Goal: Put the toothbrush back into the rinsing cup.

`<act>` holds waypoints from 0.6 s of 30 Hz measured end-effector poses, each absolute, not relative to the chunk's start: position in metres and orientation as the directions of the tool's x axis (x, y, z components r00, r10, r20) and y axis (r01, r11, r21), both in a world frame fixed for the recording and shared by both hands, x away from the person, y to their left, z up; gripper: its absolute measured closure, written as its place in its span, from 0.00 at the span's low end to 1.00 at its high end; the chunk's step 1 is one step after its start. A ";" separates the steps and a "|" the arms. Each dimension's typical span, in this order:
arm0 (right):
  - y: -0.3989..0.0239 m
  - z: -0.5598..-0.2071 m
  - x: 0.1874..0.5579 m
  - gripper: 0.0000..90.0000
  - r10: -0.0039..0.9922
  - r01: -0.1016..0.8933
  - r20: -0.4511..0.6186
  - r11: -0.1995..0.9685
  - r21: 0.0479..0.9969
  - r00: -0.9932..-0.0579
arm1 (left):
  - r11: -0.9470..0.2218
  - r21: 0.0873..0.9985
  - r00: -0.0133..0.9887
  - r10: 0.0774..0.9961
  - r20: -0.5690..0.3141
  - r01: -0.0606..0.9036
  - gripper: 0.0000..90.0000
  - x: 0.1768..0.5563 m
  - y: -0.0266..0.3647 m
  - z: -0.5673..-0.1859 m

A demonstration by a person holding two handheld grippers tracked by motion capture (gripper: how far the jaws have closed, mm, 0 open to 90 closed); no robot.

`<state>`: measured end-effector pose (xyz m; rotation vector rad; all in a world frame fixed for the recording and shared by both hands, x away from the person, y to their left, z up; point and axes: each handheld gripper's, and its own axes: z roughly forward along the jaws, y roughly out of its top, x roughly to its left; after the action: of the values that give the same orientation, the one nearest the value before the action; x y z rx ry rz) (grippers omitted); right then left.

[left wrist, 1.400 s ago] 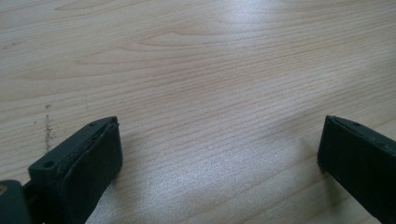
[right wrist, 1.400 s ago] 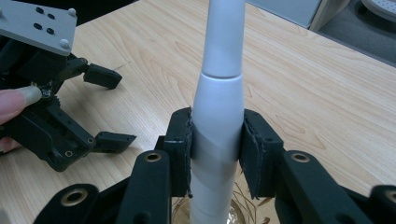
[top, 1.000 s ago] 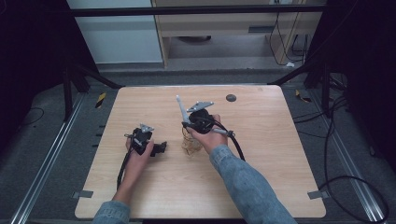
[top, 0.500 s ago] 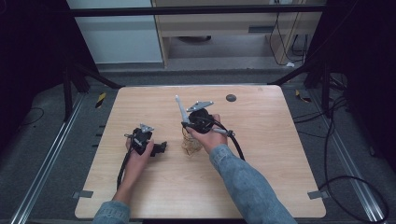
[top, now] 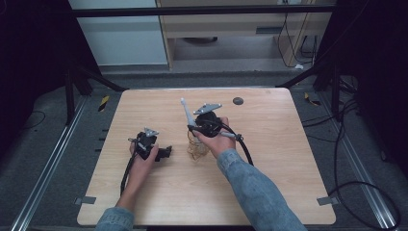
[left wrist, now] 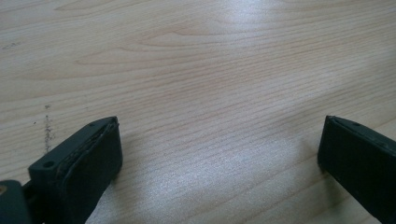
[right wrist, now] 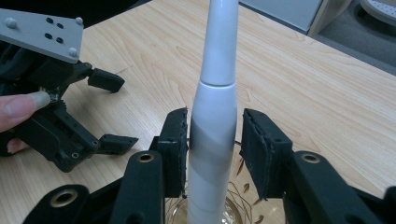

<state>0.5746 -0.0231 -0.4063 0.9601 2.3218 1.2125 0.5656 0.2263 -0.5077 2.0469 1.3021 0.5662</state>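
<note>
A white and grey toothbrush-like handle (right wrist: 215, 116) stands upright in a clear glass (right wrist: 243, 210) with a gold leaf pattern. My right gripper (right wrist: 215, 116) brackets the handle: the left pad touches it and a thin gap shows at the right pad. From above, the handle (top: 185, 111) leans up and left out of the glass (top: 196, 147), with the right gripper (top: 193, 129) at mid table. My left gripper (top: 166, 153) rests low on the wooden table (top: 269, 159), left of the glass. Its jaws (left wrist: 220, 123) stand wide open over bare wood.
A small dark disc (top: 237, 100) lies near the table's far edge. The right gripper's black cable (top: 246, 150) curves back toward the person. The left gripper (right wrist: 112, 109) and a thumb (right wrist: 23, 105) sit close to the glass. Cabinets and cables lie beyond the table.
</note>
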 end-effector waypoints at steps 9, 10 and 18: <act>-0.029 -0.403 0.570 0.67 0.706 0.403 -0.003 0.408 0.819 -0.709 | -0.305 0.711 0.417 0.909 0.019 0.634 0.00 0.566 0.226 -0.508; -0.029 -0.403 0.570 0.66 0.705 0.401 -0.004 0.407 0.821 -0.709 | -0.305 0.711 0.417 0.909 0.019 0.634 0.00 0.566 0.226 -0.508; -0.033 -0.401 0.566 0.66 0.704 0.396 -0.012 0.414 0.820 -0.710 | -0.305 0.711 0.417 0.909 0.019 0.634 0.00 0.566 0.226 -0.508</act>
<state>0.5663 -0.0335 -0.4012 0.9452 2.3190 1.2019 0.5656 0.2263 -0.5077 2.0470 1.3021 0.5658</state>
